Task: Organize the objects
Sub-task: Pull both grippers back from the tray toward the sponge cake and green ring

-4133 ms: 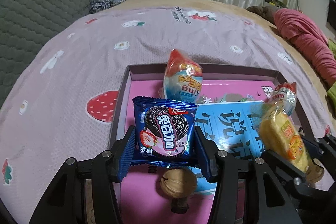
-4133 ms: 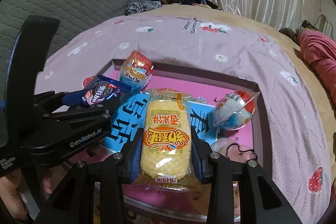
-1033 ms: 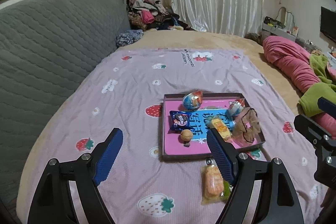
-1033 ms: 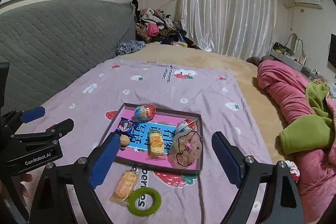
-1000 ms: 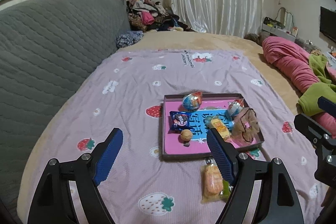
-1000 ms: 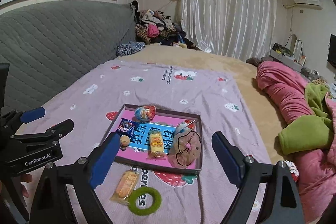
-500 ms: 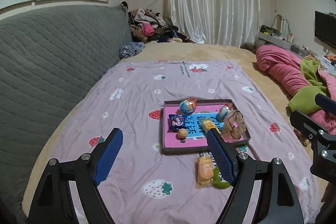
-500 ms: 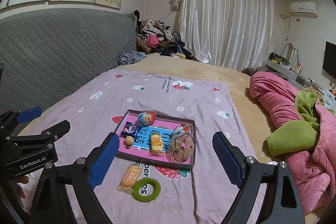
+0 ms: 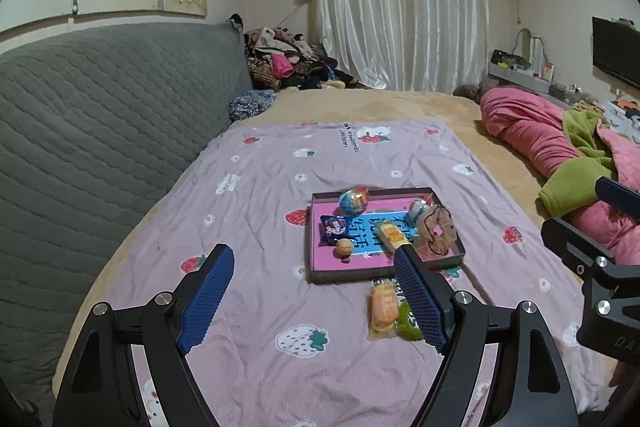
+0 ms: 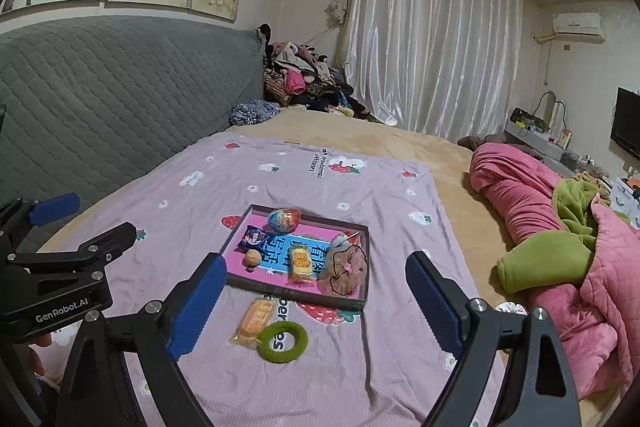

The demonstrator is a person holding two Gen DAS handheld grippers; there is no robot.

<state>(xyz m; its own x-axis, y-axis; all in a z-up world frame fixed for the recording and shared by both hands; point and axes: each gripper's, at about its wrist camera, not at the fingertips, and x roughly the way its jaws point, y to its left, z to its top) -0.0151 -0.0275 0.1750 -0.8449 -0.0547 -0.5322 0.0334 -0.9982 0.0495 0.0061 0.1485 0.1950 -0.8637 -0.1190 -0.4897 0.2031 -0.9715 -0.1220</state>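
Both grippers have pulled back from the tray (image 10: 352, 301), jaws of the left gripper (image 9: 316, 303) and right gripper (image 10: 316, 303) spread, empty. The orange snack pack (image 10: 255, 319) and green ring (image 10: 283, 341) lie on the bedspread just outside it (touching); each wants approaching low and square, one at a time

Lilac blanket (image 10: 304, 163) printed with red strawberries and white flowers. Tray (image 10: 362, 263) dark brown outside, pink inside, blue panel with white characters. Cookie packet (image 10: 252, 238) dark blue. Wafer packet (image 10: 301, 259) yellow with orange label. Ring (image 10: 282, 341) green. Scrunchie (image 10: 345, 271) brown. Gripper pads (image 10: 196, 305) blue on black frames. Headboard (image 10: 100, 95) grey, quilted. Curtain (image 10: 432, 59) white, glossy. Quilt (image 10: 532, 195) pink.
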